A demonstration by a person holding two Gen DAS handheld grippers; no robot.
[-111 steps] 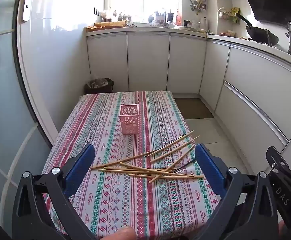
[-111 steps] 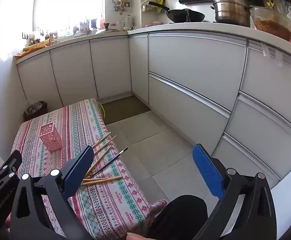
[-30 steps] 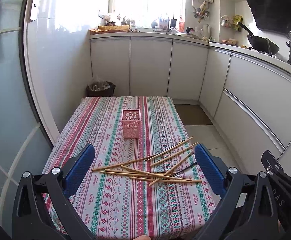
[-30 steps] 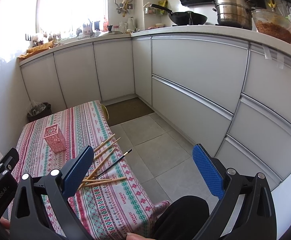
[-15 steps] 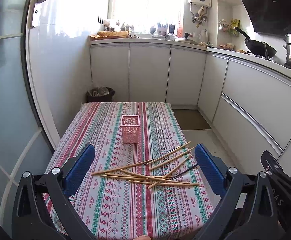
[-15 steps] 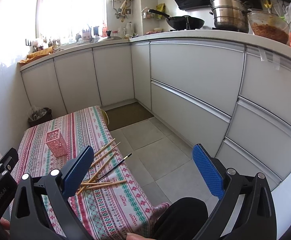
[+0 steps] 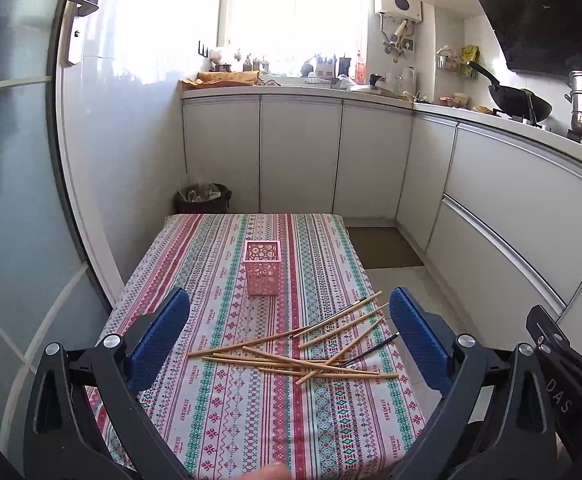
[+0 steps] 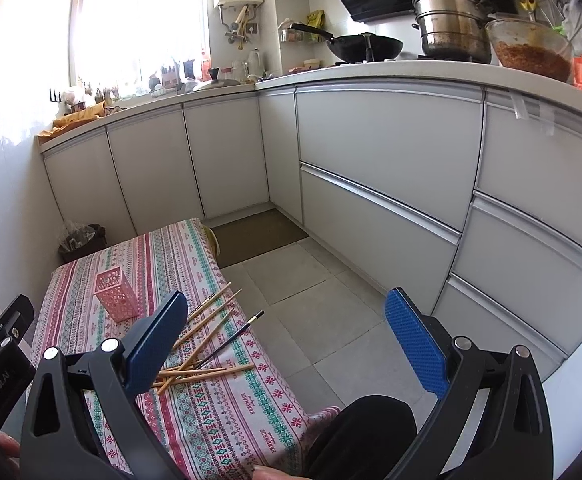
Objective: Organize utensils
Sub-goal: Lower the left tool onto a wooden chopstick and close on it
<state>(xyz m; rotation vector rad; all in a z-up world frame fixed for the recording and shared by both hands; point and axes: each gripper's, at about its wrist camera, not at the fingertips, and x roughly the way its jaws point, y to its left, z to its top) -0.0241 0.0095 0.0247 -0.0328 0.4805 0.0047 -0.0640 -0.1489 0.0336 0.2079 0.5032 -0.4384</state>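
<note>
we hold our left gripper (image 7: 289, 334) and right gripper (image 8: 285, 338) spread wide, both empty. chopsticks (image 7: 311, 346) lie scattered on the tablecloth (image 7: 251, 408), near the upright pink holder (image 7: 262, 267).

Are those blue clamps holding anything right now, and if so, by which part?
Nothing is held. The left gripper and right gripper both stand open and empty; the chopsticks lie loose on the tablecloth.

Home kitchen: white cabinets (image 8: 371, 132), wok (image 8: 365, 48) and steamer pot (image 8: 453, 26) (on the counter).
</note>
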